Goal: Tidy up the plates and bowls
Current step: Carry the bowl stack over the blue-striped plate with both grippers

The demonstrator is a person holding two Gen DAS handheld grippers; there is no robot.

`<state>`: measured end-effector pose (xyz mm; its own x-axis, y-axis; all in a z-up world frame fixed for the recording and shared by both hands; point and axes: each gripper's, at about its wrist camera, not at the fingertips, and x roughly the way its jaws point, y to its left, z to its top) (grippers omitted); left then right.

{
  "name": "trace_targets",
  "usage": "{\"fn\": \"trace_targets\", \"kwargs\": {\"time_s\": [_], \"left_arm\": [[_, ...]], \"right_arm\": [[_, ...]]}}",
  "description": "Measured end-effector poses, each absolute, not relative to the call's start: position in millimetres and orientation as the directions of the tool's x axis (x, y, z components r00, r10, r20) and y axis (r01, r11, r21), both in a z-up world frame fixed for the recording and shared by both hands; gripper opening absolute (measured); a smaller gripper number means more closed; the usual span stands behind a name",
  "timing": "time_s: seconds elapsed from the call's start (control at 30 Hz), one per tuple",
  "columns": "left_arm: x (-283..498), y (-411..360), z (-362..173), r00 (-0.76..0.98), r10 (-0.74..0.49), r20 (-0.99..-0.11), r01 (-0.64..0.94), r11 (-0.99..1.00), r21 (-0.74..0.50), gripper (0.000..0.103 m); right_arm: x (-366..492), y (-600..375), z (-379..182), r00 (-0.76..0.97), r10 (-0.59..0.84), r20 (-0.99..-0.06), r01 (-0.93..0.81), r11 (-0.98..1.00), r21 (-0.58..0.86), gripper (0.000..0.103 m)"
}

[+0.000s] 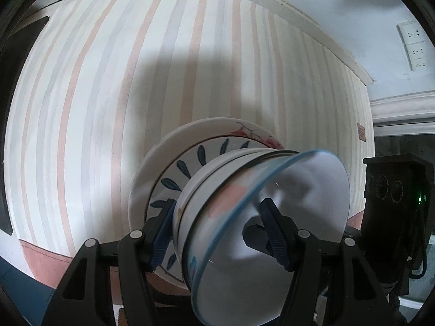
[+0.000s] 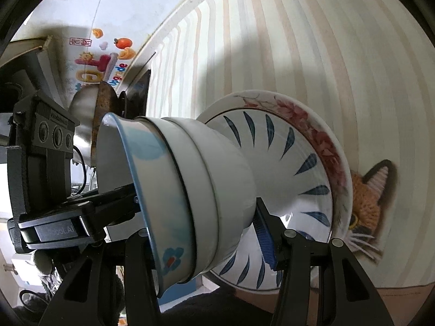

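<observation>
A stack of nested bowls [image 1: 217, 206] [image 2: 190, 195] sits on two stacked plates: a white plate with blue leaf marks [image 1: 187, 163] [image 2: 293, 163] on a larger plate with a red flower rim [image 1: 252, 131] [image 2: 312, 125]. The top bowl has a blue rim [image 1: 272, 174] [image 2: 127, 146]. My left gripper [image 1: 220, 231] closes across the bowl stack, one finger outside, one inside the top bowl. My right gripper [image 2: 206, 233] grips the bowl stack from the opposite side, and its blue pad [image 2: 265, 241] lies against the bowls' base.
The plates rest on a striped cloth [image 1: 108, 81] [image 2: 353, 54] with a cat picture [image 2: 372, 198]. The other gripper's camera body shows in each view [image 1: 394, 190] [image 2: 43, 152]. A metal pot [image 2: 84, 108] stands behind the bowls. Wall sockets [image 1: 413, 46] are beyond the table.
</observation>
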<state>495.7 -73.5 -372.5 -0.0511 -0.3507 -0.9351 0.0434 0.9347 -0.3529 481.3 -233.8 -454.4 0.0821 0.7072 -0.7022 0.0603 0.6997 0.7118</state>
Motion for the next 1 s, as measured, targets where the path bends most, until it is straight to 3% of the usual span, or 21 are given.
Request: {"fn": "trace_targets", "kwargs": {"time_s": [0.63,1.0], "left_arm": [[496,-77,-387,-0.076,-0.353,-0.933,0.053,0.933,-0.357,0.06],[483,-76,-364,0.003,-0.279,-0.96,0.086,0.957,-0.277,0.06]], "right_arm": [[490,-235,-471,0.068,0.675,-0.735,0.108,0.727,0.678,0.054],[485,-235,-447,0.091,0.599,-0.795,0.084,0.791,0.606,0.054]]}}
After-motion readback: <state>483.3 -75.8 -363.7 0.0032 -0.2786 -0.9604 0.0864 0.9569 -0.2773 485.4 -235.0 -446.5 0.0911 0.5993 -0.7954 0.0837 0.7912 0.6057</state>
